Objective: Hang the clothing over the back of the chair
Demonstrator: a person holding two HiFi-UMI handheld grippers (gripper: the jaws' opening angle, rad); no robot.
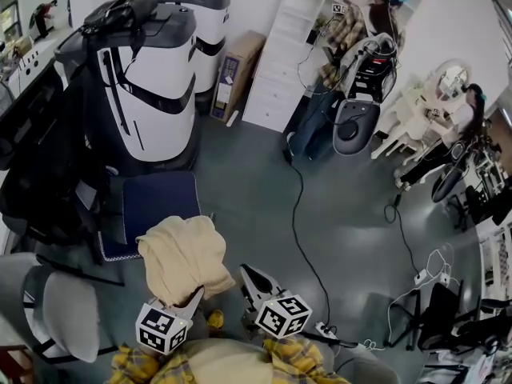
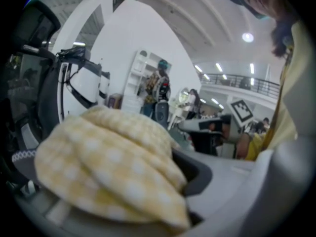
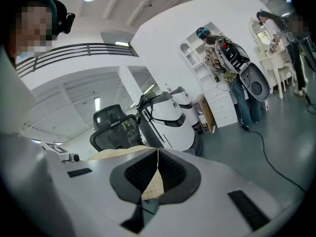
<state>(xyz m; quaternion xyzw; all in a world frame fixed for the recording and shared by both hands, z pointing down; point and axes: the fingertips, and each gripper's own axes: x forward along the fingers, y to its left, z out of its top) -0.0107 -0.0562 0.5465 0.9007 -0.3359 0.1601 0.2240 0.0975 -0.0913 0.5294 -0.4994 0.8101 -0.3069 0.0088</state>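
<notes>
A pale yellow checked garment (image 1: 186, 254) lies bunched and draped just in front of a dark blue chair seat (image 1: 156, 202); what bears it is hidden under the cloth. My left gripper (image 1: 194, 297) reaches into its near edge. In the left gripper view the garment (image 2: 108, 167) is heaped over one jaw and lies between both, and the dark pad (image 2: 200, 172) of the other jaw shows bare, so the left gripper (image 2: 185, 184) stands open. My right gripper (image 1: 250, 277) is at the garment's right edge, shut (image 3: 157, 154) on a pinch of checked cloth (image 3: 152, 186).
Two large white-and-black machines (image 1: 156, 78) stand behind the seat. A black office chair (image 1: 36, 166) is at the left, a grey chair (image 1: 64, 310) at the lower left. A cable (image 1: 300, 214) runs over the floor to a power strip (image 1: 324, 329). People stand by white shelves (image 1: 280, 62).
</notes>
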